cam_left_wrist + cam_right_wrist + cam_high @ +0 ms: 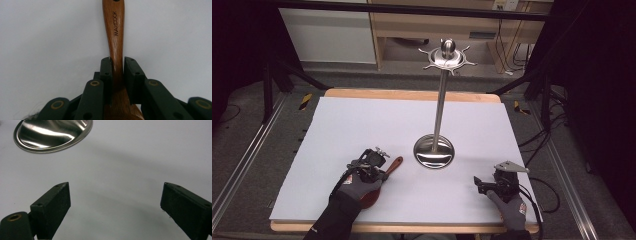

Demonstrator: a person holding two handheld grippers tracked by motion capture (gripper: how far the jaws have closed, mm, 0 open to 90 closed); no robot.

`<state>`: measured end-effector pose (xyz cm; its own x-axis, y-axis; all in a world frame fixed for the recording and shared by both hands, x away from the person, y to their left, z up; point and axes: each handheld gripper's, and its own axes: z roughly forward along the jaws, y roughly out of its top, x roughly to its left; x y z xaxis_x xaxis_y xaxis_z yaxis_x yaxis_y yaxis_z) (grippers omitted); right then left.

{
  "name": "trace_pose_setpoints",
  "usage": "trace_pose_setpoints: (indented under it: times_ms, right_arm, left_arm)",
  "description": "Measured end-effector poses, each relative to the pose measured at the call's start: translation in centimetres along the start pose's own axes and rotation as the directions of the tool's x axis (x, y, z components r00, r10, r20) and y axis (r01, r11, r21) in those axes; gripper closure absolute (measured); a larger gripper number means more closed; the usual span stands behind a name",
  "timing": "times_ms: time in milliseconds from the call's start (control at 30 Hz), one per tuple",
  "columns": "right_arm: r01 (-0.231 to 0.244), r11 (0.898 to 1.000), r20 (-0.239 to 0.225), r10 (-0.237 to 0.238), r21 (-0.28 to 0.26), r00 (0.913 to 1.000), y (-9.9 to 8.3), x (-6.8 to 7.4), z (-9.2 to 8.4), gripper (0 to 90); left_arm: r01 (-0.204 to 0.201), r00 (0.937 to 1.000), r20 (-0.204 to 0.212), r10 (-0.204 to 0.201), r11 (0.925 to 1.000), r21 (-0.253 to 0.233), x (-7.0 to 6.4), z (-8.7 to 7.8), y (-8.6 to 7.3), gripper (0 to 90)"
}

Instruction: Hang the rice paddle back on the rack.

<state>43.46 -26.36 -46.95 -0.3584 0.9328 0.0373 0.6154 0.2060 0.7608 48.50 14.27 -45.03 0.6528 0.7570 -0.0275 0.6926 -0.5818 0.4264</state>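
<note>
A wooden utensil point(394, 165) with a brown handle marked MAXCOOK point(115, 25) lies on the white mat point(362, 125) at the front left. Its darker head sits under the gloved left hand. My left gripper point(383, 170) point(117, 61) is shut on the handle, one jaw on each side, low on the mat. A steel stand point(440, 105) rises from a round base point(52, 135) at the table's middle, with a ring of hooks point(447, 57) on top. My right gripper point(480, 185) point(115, 195) rests at the front right, open, with only bare mat between its jaws.
The mat covers a wooden table point(412, 94). Dark frame rails and cables run along both sides, and shelving stands behind. Bare mat lies to the left, to the right and behind the stand.
</note>
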Motion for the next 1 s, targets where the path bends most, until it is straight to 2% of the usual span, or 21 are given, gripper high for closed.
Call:
trace_pose_setpoints:
  times_ms: [267,400,800,900,1000]
  right_arm:
    - [0.002,1.000,0.000,-0.002,0.002,1.0000,0.0,0.0,0.0,9.6]
    - [0.003,1.000,-0.002,-0.003,0.004,1.0000,0.0,0.0,0.0,9.6]
    - [-0.005,1.000,-0.010,0.005,0.012,0.9999,0.1,0.0,0.1,9.8]
    - [0.005,1.000,-0.009,-0.004,0.012,1.0000,0.1,0.0,0.2,9.8]
    - [-0.005,1.000,-0.009,0.005,0.019,0.9999,0.1,0.1,0.2,9.8]
  left_arm:
    - [-0.040,0.9992,0.006,0.039,0.9992,0.010,0.3,-1.0,0.4,72.7]
    - [-0.061,0.9981,0.005,0.061,0.9973,0.041,0.2,-0.7,0.6,71.8]
    - [-0.056,0.9983,0.020,0.054,0.9949,0.084,0.4,0.2,0.8,73.2]
    - [-0.058,0.9982,0.022,0.056,0.9919,0.113,0.4,0.3,1.2,72.9]
    - [-0.057,0.9984,0.012,0.056,0.9882,0.142,0.1,0.4,1.5,72.7]
